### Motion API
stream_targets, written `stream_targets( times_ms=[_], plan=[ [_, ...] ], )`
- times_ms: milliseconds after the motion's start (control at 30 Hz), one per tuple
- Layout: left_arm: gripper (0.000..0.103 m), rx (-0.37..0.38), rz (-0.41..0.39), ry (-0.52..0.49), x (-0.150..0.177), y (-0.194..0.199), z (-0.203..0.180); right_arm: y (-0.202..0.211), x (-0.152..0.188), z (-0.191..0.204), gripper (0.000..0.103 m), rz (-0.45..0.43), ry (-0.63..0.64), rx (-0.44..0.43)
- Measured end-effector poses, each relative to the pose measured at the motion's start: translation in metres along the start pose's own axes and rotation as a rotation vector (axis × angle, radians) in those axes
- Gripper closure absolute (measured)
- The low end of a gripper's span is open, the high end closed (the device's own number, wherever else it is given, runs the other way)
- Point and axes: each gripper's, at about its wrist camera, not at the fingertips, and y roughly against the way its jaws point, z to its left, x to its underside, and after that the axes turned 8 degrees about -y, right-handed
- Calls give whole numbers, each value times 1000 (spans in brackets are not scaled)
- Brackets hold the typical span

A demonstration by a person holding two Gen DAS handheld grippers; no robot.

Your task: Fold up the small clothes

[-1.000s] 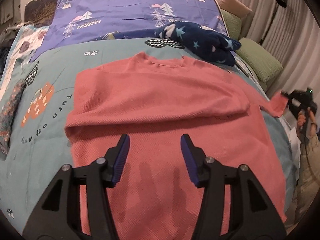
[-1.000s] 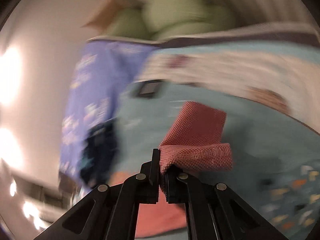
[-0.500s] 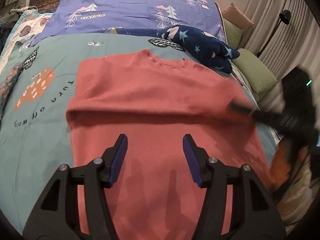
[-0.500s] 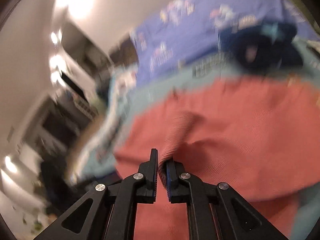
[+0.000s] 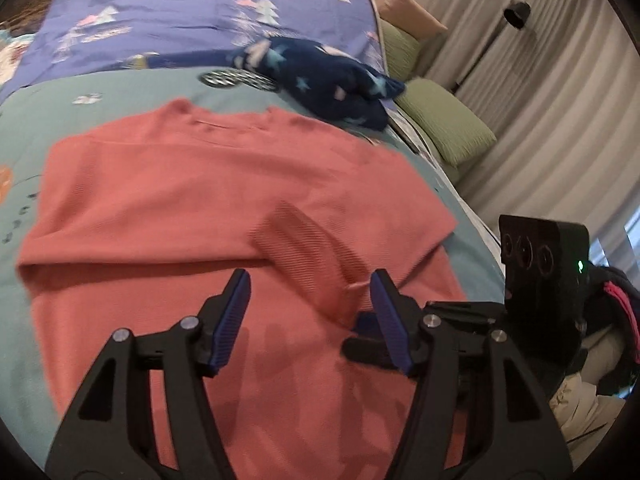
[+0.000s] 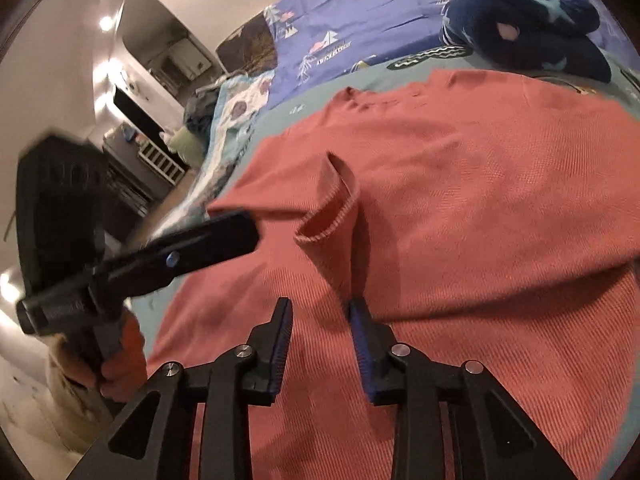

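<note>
A coral knitted sweater (image 5: 192, 184) lies flat on the bed, neck at the far side; it also fills the right wrist view (image 6: 480, 208). Both sleeves are folded across its body. The right sleeve's cuff (image 6: 326, 216) lies just ahead of my right gripper (image 6: 320, 340), which is open and holds nothing. That cuff shows in the left wrist view (image 5: 304, 248) too. My left gripper (image 5: 310, 320) is open and empty, hovering over the sweater's lower half. The right gripper (image 5: 400, 340) sits close beside it on the right.
A dark blue star-patterned garment (image 5: 328, 80) lies beyond the sweater's neck. A purple tree-print sheet (image 5: 180, 12) covers the far bed, a teal printed cover (image 5: 100, 92) the near part. Green pillows (image 5: 444, 124) and curtains are to the right. Furniture stands left of the bed (image 6: 140, 152).
My right gripper carried the right sleeve inward across the sweater, then opened and let it go. The sleeve now lies on the body. My left gripper stayed open above the sweater.
</note>
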Motion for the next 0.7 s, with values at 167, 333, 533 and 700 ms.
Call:
stream_targets(
  times_ms=[167, 333, 533, 700],
  plan=[
    [35, 15, 94, -13, -9, -33, -17, 2, 11, -7, 70, -4, -16, -17],
    [92, -25, 157, 102, -9, -50, -2, 5, 13, -7, 69, -10, -17, -18],
    [92, 18, 37, 201, -5, -11, 19, 35, 12, -10, 63, -77, 8, 48],
    [92, -9, -32, 62, -40, 14, -1, 68, -3, -26, 55, -187, -18, 195]
  ],
)
